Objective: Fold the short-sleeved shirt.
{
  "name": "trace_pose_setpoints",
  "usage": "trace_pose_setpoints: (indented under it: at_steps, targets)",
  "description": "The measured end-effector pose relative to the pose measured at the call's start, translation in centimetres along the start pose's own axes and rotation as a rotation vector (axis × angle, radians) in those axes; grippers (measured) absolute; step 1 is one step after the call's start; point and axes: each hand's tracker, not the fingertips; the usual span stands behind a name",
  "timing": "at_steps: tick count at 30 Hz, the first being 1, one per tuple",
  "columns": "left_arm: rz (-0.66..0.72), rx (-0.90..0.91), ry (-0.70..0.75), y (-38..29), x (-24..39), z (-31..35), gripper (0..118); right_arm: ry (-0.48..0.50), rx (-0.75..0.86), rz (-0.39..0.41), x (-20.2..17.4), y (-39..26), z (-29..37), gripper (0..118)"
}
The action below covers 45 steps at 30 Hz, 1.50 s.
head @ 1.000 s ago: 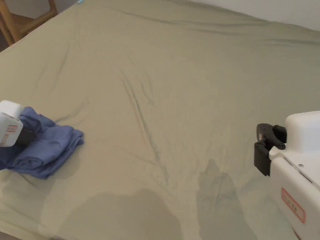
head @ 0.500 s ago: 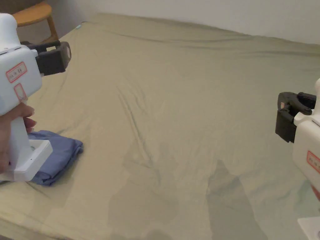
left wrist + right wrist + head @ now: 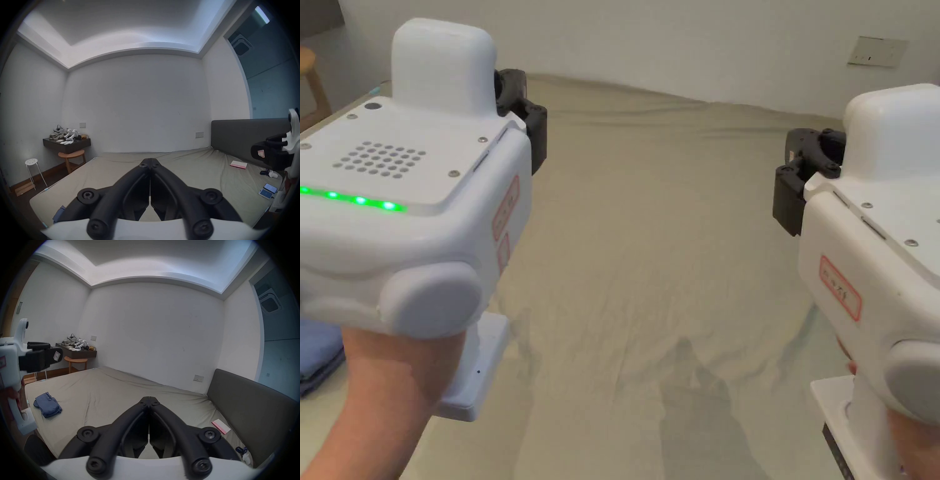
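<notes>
The blue short-sleeved shirt (image 3: 47, 405) lies in a folded bundle on the bed near its left edge; one corner of it peeks out at the head view's lower left (image 3: 319, 356). My left gripper (image 3: 528, 125) is held up in the air well above the shirt. Its jaws are shut tip to tip with nothing between them (image 3: 150, 160). My right gripper (image 3: 800, 181) hovers at the same height over the right half of the bed, also shut and empty (image 3: 149, 399). A hand holds each gripper.
The olive bed sheet (image 3: 650, 250) is wrinkled down its middle. A dark headboard (image 3: 251, 402) runs along the right, with a pink-and-white booklet (image 3: 221, 426) and two phones (image 3: 267, 191) beside it. A wooden stool (image 3: 73, 155), a white stool (image 3: 31, 162) and a cluttered shelf (image 3: 66, 142) stand beyond the bed's left side.
My left gripper has let go of the shirt and risen from it. Both grippers have come up close to the head camera, which has tilted up toward the wall.
</notes>
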Motion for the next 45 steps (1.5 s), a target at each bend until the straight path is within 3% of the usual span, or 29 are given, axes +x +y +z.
trace_pose_setpoints:
  at_steps: [5, 7, 13, 17, 45]
  targets:
    - [-0.059, 0.018, -0.025, -1.4, 3.2, 1.0, 0, -0.01, 0.005, 0.009, 0.5, -1.6, 1.0, 2]
    - [-0.066, 0.032, -0.104, -2.2, 3.7, 1.2, 0, -0.011, 0.001, 0.014, 0.3, -2.3, 1.4, 2]
    - [-0.18, 0.001, -0.055, -3.8, 6.1, 1.9, 0, -0.049, -0.004, 0.058, 0.1, -4.2, 2.3, 2]
    - [-0.127, -0.002, -0.036, -3.8, 6.0, 2.0, 0, -0.043, -0.012, 0.022, 0.4, -4.6, 2.5, 2]
    - [-0.072, -0.012, -0.031, -4.1, 5.9, 2.4, 0, -0.036, 0.002, 0.007, -0.8, -4.3, 2.6, 2]
